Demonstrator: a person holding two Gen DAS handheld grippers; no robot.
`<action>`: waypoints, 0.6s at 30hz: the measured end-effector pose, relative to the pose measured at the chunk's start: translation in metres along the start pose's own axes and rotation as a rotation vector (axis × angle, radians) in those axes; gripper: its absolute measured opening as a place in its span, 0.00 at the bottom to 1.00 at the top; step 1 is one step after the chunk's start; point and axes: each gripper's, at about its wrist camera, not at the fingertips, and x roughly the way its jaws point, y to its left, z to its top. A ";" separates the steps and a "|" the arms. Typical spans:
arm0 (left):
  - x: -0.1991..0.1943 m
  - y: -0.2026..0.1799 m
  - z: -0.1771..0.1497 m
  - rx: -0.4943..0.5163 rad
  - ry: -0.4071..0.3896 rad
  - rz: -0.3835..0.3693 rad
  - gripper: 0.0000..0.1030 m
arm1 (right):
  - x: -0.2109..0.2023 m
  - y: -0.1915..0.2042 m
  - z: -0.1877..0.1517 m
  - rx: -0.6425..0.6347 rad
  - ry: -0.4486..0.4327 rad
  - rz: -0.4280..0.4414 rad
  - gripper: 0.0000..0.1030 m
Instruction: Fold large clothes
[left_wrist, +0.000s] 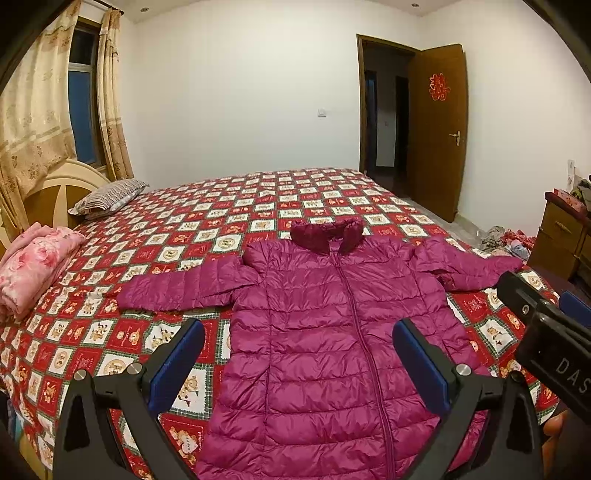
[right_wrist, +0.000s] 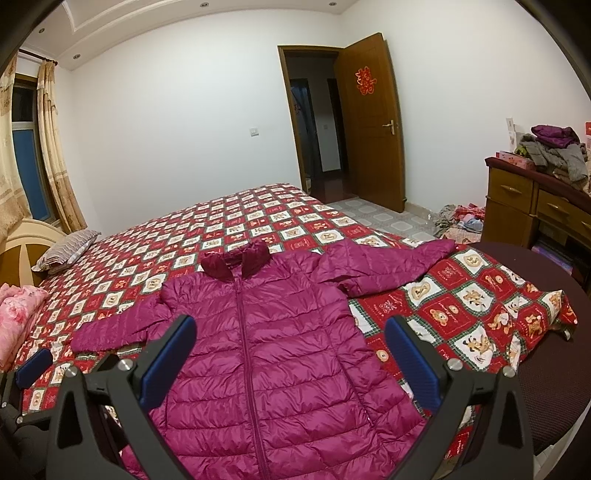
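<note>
A magenta quilted puffer jacket lies flat, zipped, front up on the bed, collar away from me and both sleeves spread sideways; it also shows in the right wrist view. My left gripper is open and empty, held above the jacket's lower left part. My right gripper is open and empty, above the jacket's lower middle. The right gripper's body shows at the right edge of the left wrist view. One blue pad of the left gripper shows at the left edge of the right wrist view.
The bed has a red patchwork cover. Folded pink bedding and a striped pillow lie at the headboard end. A wooden dresser with piled clothes stands right. Clothes lie on the floor by it. A brown door is open.
</note>
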 end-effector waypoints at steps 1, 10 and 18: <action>0.004 0.000 0.000 0.000 0.009 -0.002 0.99 | 0.003 -0.001 -0.001 0.002 0.006 -0.002 1.00; 0.052 0.011 -0.001 -0.005 0.062 -0.090 0.99 | 0.053 -0.025 -0.006 0.037 0.098 -0.023 1.00; 0.127 0.063 0.004 -0.122 0.125 0.021 0.99 | 0.127 -0.143 0.024 0.200 0.137 -0.159 1.00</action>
